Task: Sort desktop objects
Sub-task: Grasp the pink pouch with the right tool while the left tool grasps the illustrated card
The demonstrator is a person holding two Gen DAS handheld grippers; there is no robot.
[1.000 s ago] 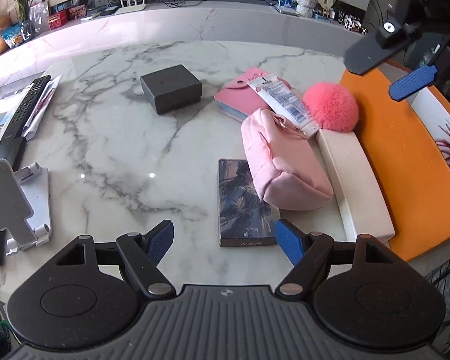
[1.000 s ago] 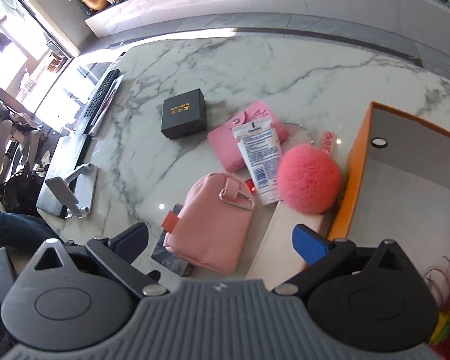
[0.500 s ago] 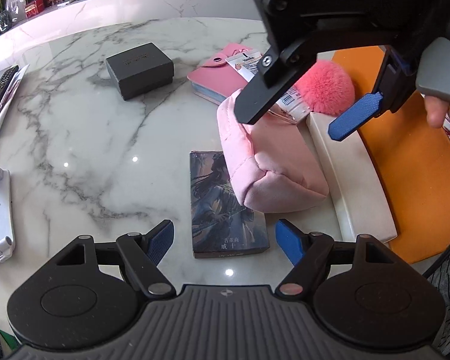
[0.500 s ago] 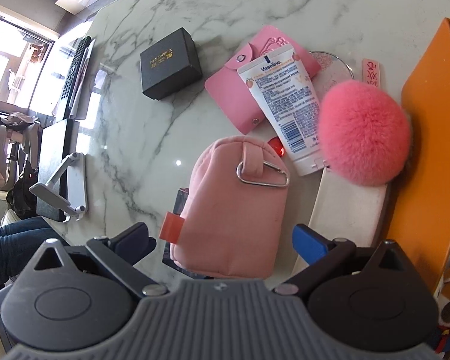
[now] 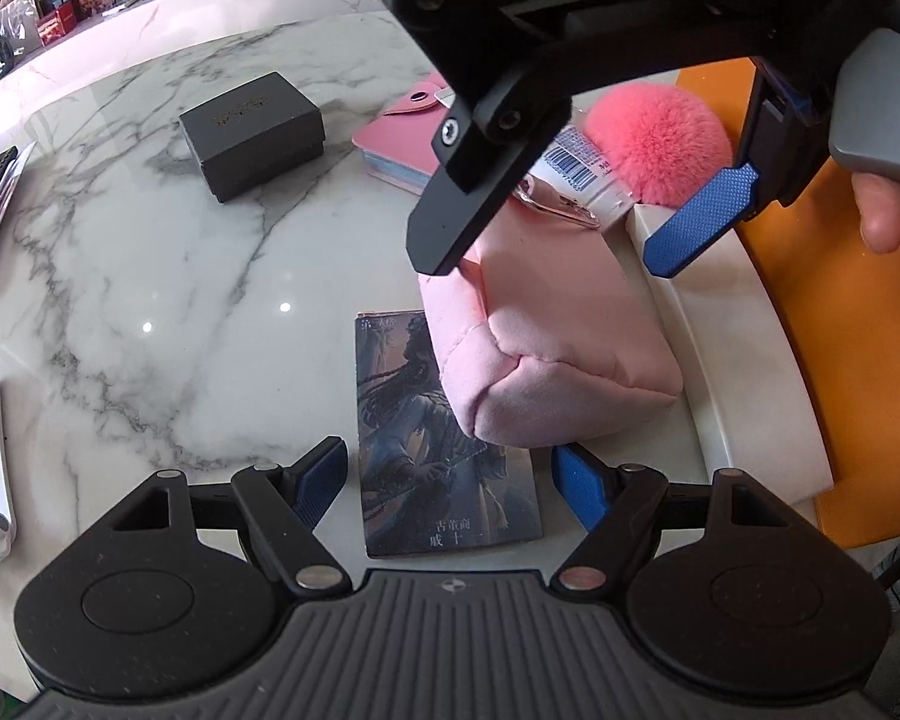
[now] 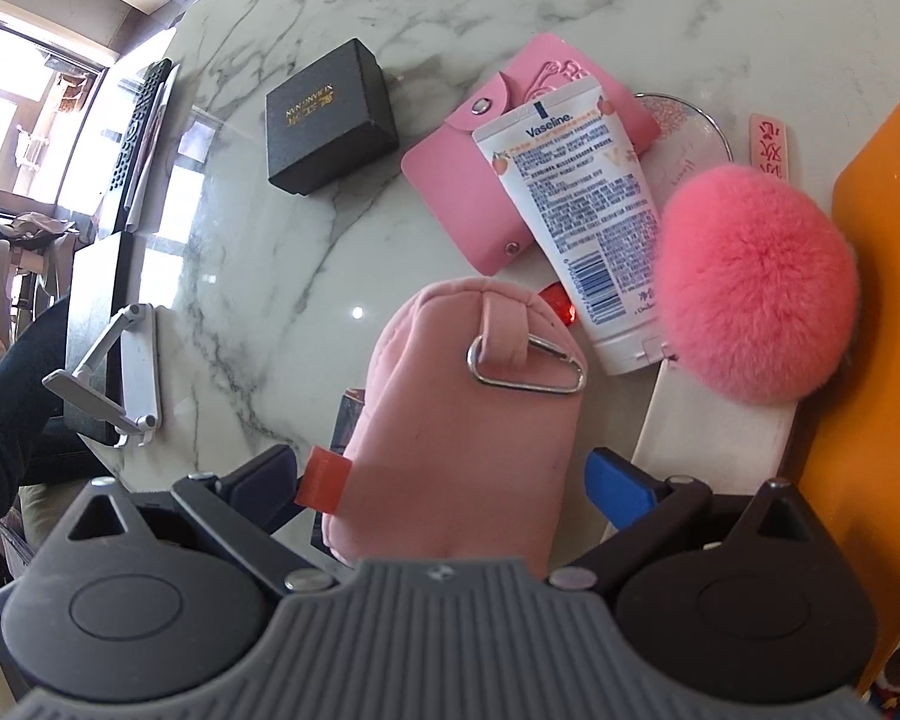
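A: Pouch (image 6: pixel 468 420) lies between the right gripper (image 6: pixel 444 480)'s spread fingers, partly on the book (image 5: pixel 444 456); nothing is gripped.

B: Close squarely on its middle, clear of the carabiner (image 6: pixel 528 366). Left gripper (image 5: pixel 450 480) hangs open above the book.

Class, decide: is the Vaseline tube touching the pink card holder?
Touching. The right wrist view shows the Vaseline tube lying across the pink card holder, overlapping its right half.

Both wrist cameras look steeply down at the marble table (image 5: pixel 150 276), close above, sharing the pink pouch (image 6: pixel 468 420).
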